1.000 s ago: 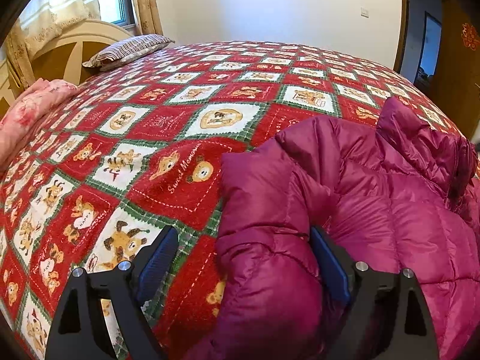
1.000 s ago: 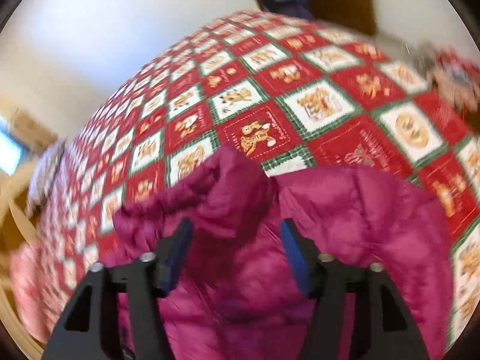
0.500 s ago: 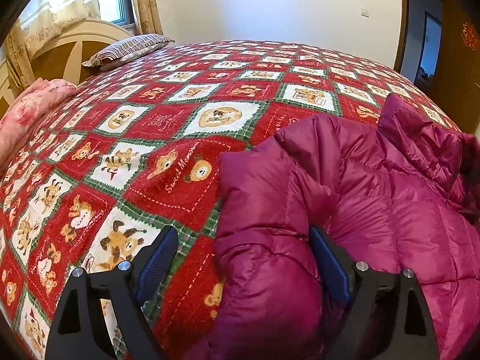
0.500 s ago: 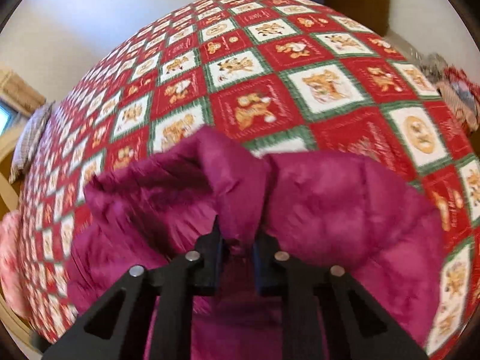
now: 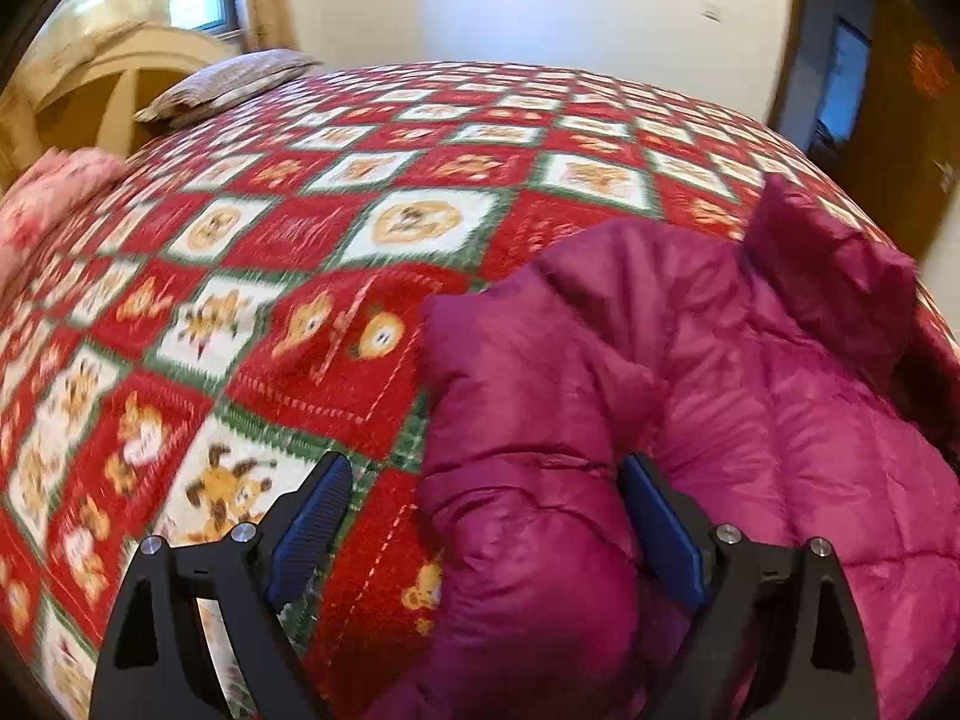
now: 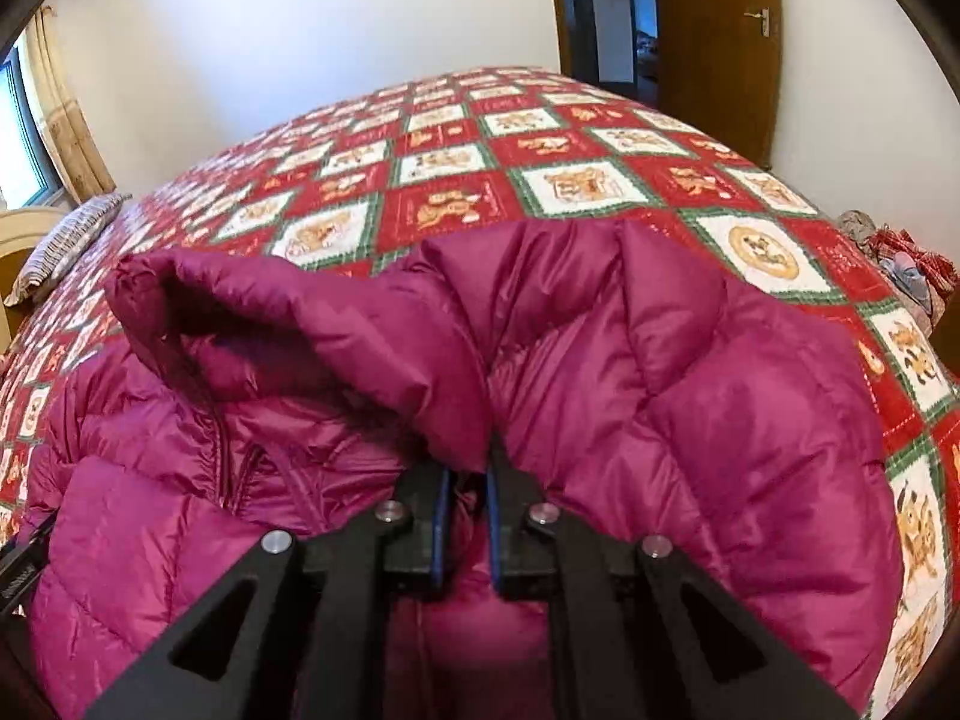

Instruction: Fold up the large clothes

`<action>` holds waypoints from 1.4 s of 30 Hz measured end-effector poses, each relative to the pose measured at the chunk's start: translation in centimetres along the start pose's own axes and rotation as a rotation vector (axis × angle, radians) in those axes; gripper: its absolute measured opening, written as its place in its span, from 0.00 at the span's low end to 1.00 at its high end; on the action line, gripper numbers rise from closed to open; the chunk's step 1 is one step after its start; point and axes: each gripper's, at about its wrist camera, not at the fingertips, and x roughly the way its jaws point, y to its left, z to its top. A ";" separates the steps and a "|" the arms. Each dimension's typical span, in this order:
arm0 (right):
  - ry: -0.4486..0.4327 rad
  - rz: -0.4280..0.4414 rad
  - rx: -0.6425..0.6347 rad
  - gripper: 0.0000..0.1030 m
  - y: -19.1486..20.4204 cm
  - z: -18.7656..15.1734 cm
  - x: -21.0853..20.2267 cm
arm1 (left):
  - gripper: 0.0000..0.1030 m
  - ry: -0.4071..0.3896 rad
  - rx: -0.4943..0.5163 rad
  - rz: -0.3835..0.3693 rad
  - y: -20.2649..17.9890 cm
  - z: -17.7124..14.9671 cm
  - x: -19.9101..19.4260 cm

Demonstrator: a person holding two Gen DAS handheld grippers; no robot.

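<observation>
A magenta puffer jacket lies on a bed with a red, white and green patchwork blanket. My left gripper is open, its blue pads either side of a puffy sleeve end near the bed's front edge. My right gripper is shut on a fold of the jacket at its collar or hood edge and holds it raised, so the fabric drapes over the fingers.
A striped pillow and a wooden headboard stand at the far left. A pink quilt lies on the left edge. A wooden door and clothes are on the right.
My right gripper closed on the jacket's collar fold and lifted it, its view tilting up toward the room. My left gripper stayed open around the sleeve and shifted slightly.
</observation>
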 end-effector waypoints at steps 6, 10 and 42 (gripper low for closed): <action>-0.034 0.008 0.010 0.10 -0.3 -0.4 -0.4 | 0.89 -0.089 0.190 -0.172 -7.3 4.1 -4.7; -0.046 0.021 0.024 0.10 -0.2 -0.5 -0.4 | 0.89 -0.008 0.227 -0.244 -13.3 7.0 -3.5; -0.146 0.058 0.139 0.19 -2.4 0.5 -5.3 | 0.18 -0.012 -0.201 -0.316 -7.7 -0.8 1.1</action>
